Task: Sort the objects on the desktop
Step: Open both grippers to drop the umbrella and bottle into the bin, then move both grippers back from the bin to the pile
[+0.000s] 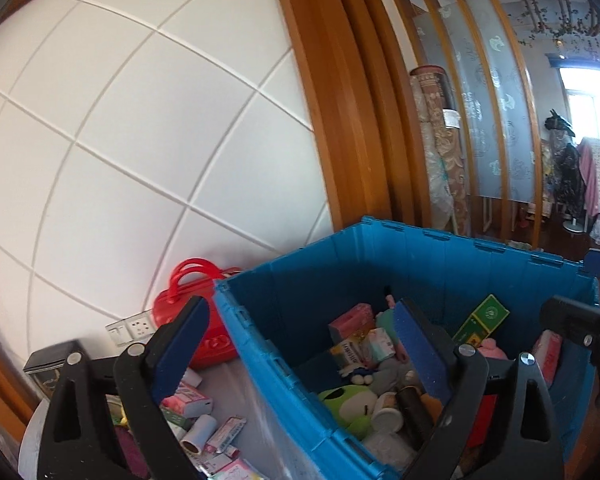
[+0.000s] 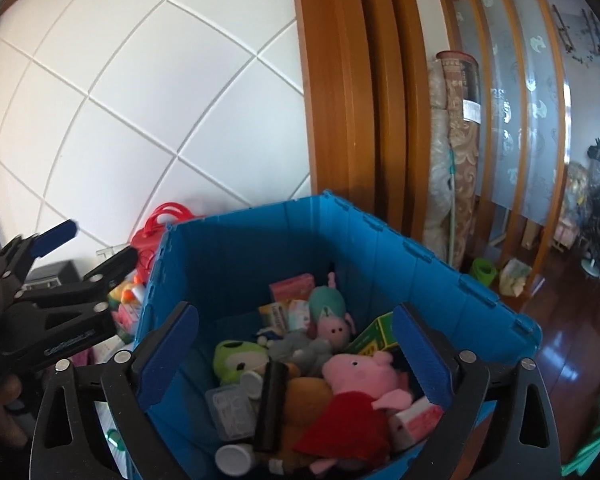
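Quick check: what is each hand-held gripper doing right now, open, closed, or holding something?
Left hand-held gripper: open, holding nothing, straddling the near wall of the blue crate.
Right hand-held gripper: open, holding nothing, above the pink pig plush in the crate.

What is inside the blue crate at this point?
The blue crate holds a heap: a pink pig plush in a red dress on top, a green frog plush, a grey plush, small boxes and bottles. Whatever lies beneath the heap is covered.
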### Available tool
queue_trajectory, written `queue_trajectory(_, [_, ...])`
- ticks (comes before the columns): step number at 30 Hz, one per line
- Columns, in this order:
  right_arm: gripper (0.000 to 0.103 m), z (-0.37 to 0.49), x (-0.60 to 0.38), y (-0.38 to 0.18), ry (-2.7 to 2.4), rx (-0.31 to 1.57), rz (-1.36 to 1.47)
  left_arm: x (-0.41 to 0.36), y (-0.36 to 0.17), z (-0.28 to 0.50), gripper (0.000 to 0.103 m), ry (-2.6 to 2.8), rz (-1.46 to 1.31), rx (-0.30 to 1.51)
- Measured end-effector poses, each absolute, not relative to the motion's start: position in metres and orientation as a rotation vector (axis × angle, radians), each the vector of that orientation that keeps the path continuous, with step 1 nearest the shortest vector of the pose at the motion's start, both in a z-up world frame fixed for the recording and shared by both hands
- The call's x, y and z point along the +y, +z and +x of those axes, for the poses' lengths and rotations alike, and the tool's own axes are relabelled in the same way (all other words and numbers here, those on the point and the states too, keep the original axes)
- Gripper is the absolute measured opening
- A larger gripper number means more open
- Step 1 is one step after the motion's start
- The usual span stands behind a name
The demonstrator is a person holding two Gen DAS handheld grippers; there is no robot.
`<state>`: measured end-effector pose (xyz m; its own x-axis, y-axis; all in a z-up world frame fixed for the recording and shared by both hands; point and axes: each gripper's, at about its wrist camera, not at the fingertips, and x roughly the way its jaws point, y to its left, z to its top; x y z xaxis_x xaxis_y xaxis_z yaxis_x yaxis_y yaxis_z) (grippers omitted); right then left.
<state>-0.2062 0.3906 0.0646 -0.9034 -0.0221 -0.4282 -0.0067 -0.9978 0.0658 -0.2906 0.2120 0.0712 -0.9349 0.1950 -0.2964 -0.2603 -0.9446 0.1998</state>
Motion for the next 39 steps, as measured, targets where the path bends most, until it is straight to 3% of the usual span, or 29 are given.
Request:
queue_trajectory(18, [0.103, -0.140, 0.264, 0.093, -3.000, -0.001, 0.583, 0.065, 0.064, -0.224, 0.094, 2.943, -0.455, 0.305])
queue_trajectory(39, [0.103, -0.052, 0.124, 0.024, -2.689, -0.017, 0.786, -0.078, 0.018, -0.121, 0.094, 3.111, -0.587, 0.267])
